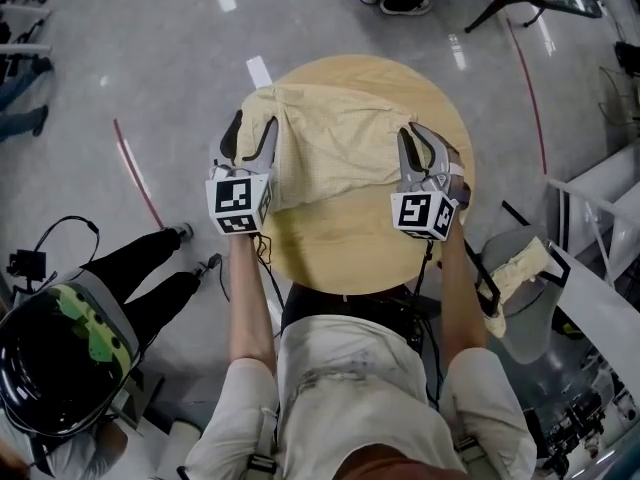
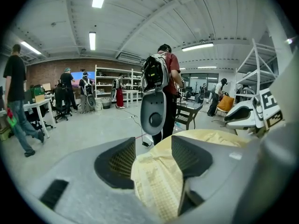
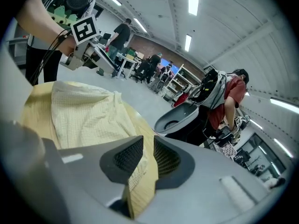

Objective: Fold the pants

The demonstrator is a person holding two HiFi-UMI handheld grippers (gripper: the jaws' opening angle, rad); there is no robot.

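Pants: the pale yellow checked pants [image 1: 335, 148] lie rumpled across the far half of a round wooden table [image 1: 340, 258], their near edge running between the two grippers.
Left side: the left gripper [image 1: 254, 124] sits at the cloth's left edge, over the table's rim; its marker cube faces the camera.
Left jaws: seen in its own view, the left gripper [image 2: 152, 157] stands wide apart, a loose fold of the pants [image 2: 159, 185] lying between the pads without being pinched.
Right side: the right gripper [image 1: 415, 133] is at the cloth's right edge.
Right jaws: in its own view the right gripper [image 3: 148, 155] is drawn nearly together, a narrow slit at the tips, with the edge of the pants [image 3: 84, 115] caught lower down between them.
Surroundings: grey concrete floor [image 1: 130, 58] around the table; a seated person in a black helmet [image 1: 60, 358] at lower left.
Background: a person in a red shirt [image 2: 168, 71] stands behind a grey chair back [image 2: 153, 111].
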